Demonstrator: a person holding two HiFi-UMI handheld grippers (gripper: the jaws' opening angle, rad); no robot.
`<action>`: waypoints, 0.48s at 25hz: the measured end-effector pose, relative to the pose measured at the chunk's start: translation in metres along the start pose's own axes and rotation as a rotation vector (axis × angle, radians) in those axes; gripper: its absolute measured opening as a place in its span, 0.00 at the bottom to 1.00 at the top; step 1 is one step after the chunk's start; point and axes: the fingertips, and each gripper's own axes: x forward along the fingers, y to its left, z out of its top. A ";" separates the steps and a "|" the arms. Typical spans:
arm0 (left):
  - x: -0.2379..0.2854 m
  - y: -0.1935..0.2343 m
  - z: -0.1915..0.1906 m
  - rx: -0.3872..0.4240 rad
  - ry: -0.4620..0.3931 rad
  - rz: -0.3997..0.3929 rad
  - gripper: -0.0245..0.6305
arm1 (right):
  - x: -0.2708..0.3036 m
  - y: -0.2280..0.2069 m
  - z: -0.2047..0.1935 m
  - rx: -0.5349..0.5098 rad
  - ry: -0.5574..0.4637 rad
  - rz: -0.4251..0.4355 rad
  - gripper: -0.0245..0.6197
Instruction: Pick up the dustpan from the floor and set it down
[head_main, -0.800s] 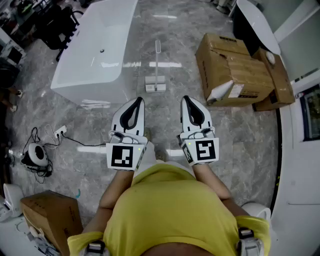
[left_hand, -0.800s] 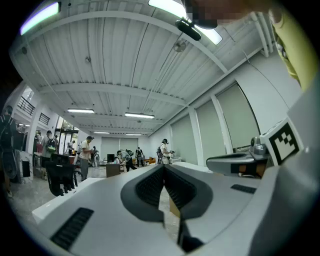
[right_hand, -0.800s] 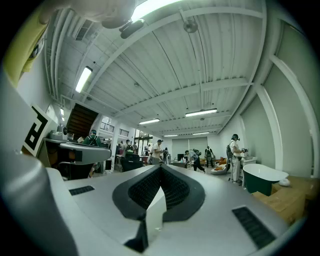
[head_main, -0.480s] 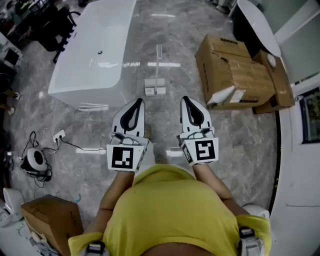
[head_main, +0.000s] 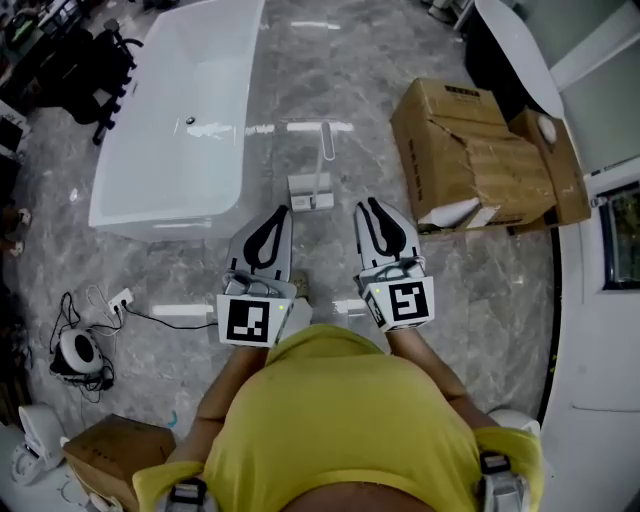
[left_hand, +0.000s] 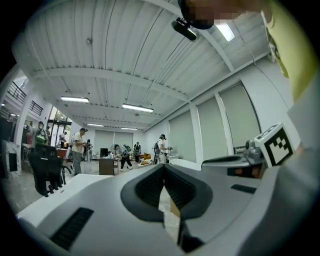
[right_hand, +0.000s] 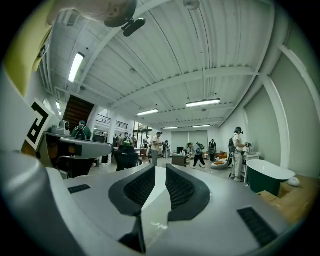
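- The dustpan (head_main: 310, 190) is seen standing on the grey marble floor (head_main: 350, 60), its flat white base down and its long handle pointing up and away from the person.
- In the head view it lies at 12 o'clock from the two tools, near their tips but clear of both.
- A white bathtub (head_main: 175, 140) is placed at 10 o'clock from the dustpan, and a torn cardboard box (head_main: 465, 150) at 2 o'clock; the dustpan sits in the open strip of floor between them, touching neither.
- The left tool (head_main: 283, 212) is held level in front of the yellow shirt (head_main: 340, 420), at 7 o'clock from the dustpan.
- In the left gripper view its jaws are seen clenched, tips meeting, with nothing gripped between them.
- The right tool (head_main: 368, 205) is held level beside it, at 5 o'clock from the dustpan.
- In the right gripper view its jaws are seen slightly parted, a narrow gap left between the ribbed pads, and nothing is held there.
- A black cable (head_main: 150, 312) is laid across the floor at 9 o'clock from the left tool, leading to a round white device (head_main: 75, 350).
- A second, smaller cardboard box (head_main: 115, 445) is seen at 7 o'clock, near the lower left corner.
- Several people are visible far off in the hall in both gripper views.
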 end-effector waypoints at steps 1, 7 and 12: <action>0.008 0.007 -0.002 -0.007 0.004 -0.009 0.04 | 0.010 -0.003 -0.001 0.004 0.006 -0.007 0.16; 0.048 0.034 -0.008 -0.032 0.023 -0.073 0.04 | 0.051 -0.013 -0.008 0.032 0.045 -0.045 0.18; 0.070 0.049 -0.013 -0.051 0.033 -0.095 0.04 | 0.070 -0.019 -0.015 0.037 0.080 -0.062 0.19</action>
